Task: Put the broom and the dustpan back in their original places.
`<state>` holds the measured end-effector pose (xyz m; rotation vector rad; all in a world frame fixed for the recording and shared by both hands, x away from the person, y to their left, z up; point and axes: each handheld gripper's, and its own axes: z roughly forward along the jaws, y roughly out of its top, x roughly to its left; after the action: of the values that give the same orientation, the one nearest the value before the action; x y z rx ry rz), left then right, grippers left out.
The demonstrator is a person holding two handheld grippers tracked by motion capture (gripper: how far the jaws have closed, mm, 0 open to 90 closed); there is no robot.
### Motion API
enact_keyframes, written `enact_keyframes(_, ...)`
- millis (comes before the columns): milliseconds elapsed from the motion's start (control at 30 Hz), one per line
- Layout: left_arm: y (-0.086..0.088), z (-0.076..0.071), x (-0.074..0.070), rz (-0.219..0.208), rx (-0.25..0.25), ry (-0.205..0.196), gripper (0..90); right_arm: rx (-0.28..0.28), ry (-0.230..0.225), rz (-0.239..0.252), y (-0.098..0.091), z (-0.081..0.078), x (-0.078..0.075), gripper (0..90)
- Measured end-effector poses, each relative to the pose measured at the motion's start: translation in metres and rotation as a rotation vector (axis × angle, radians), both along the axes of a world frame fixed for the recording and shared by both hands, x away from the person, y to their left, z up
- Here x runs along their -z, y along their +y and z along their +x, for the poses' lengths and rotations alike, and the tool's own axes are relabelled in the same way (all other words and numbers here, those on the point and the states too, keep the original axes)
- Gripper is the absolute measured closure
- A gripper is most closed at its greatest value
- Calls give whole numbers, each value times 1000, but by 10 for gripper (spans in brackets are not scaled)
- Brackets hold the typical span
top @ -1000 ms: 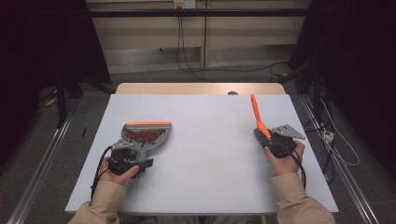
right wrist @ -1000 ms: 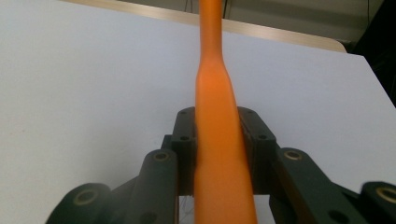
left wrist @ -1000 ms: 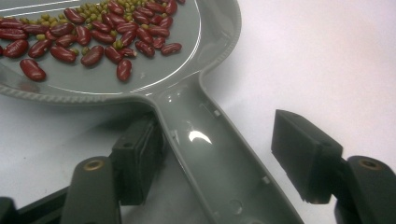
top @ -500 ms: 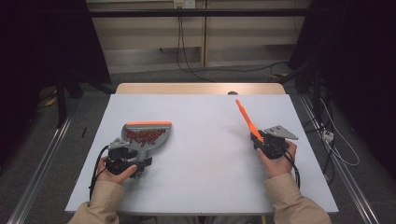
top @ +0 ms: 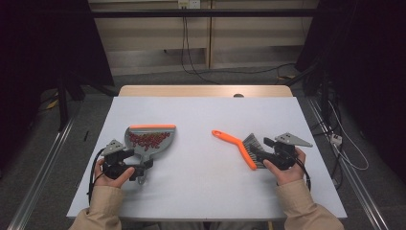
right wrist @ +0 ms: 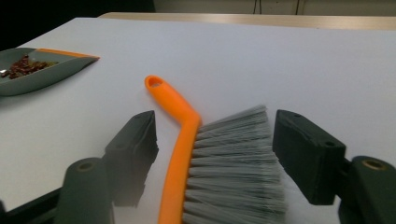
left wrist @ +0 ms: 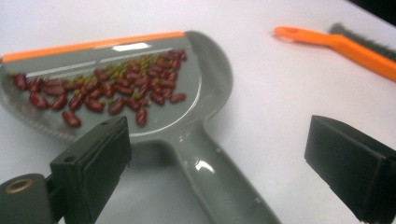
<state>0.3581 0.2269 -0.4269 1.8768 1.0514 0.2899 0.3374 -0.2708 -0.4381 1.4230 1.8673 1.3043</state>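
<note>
A grey dustpan (top: pixel 149 140) with an orange lip lies at the table's left, holding several red beans (left wrist: pixel 116 88) and small green ones. Its handle (left wrist: pixel 219 177) runs between the jaws of my left gripper (top: pixel 136 162), which stand wide open and clear of it. An orange-handled brush (top: pixel 234 143) with grey bristles (right wrist: pixel 233 168) lies flat on the table at the right. My right gripper (top: pixel 261 154) is open, one jaw on each side of the brush head. The brush's handle (left wrist: pixel 336 42) also appears far off in the left gripper view.
The white table (top: pixel 201 115) has bare room between the dustpan and the brush and across its far half. A wooden strip (top: pixel 206 91) runs along the far edge. Cables (top: pixel 191 62) trail over the floor beyond it.
The brush, raised upright in my right gripper a second ago, has tipped left and now lies flat on the table. Both hands have drawn slightly nearer the person.
</note>
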Motion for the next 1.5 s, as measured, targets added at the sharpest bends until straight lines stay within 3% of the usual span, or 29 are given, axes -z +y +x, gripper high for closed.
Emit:
enact_keyframes(167,5,-1,-3,-20,35,-39,70,-43,-3,2,0,-6,0,272)
enact_keyframes(367,7,-2,-5,-19,63,-57,69,-83,-12,-5,-1,-11,0,255)
enact_keyframes(767,9,-4,-6,-2,104,-81,69,-101,-10,-38,-8,-21,2,240)
enact_keyframes(900,10,-5,-5,3,108,-81,69,-79,-1,-70,-20,-21,4,366)
enact_keyframes(1167,8,-3,-3,8,108,-77,69,-3,22,-155,-36,-12,9,802)
enact_keyframes(1333,7,-2,-3,15,107,-79,69,12,51,-242,-36,-5,13,887)
enact_keyframes(1500,6,-1,-2,13,108,-81,69,22,101,-284,-35,-1,19,900)
